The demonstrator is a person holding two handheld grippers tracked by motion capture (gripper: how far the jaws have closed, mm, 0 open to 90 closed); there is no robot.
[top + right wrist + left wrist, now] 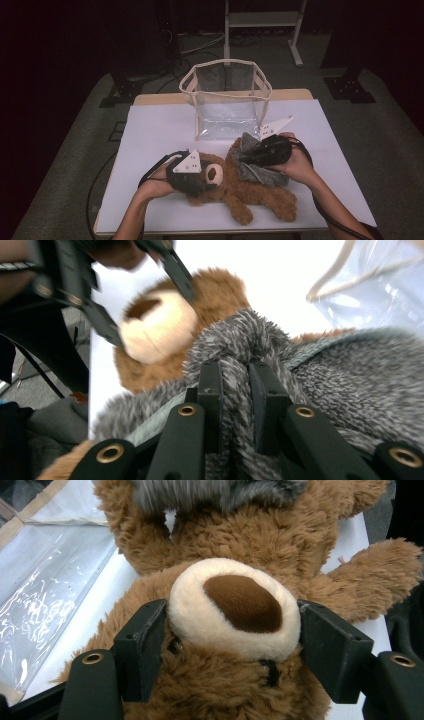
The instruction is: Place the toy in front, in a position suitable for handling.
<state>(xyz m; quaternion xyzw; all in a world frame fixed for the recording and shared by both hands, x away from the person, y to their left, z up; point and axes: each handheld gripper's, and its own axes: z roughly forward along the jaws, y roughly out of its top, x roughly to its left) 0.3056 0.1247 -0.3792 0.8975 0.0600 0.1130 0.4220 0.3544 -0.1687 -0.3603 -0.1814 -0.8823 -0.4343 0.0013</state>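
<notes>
A brown teddy bear (240,192) lies on its back on the white table sheet (160,130). My left gripper (212,175) has its jaws on either side of the bear's cream muzzle (235,605), and both pads touch it. A grey knitted garment (260,172) lies across the bear's body. My right gripper (245,150) is shut on a bunched fold of this grey knit (340,375), which is squeezed tightly between its jaws. The right gripper view also has the bear's muzzle (155,327) and the other hand's jaws around it.
A clear plastic bag with a cream rim (227,95) stands open just behind the bear, at the back middle of the table. Its clear wall (45,580) is close to the bear's arm. Bare white sheet lies to the left and the right.
</notes>
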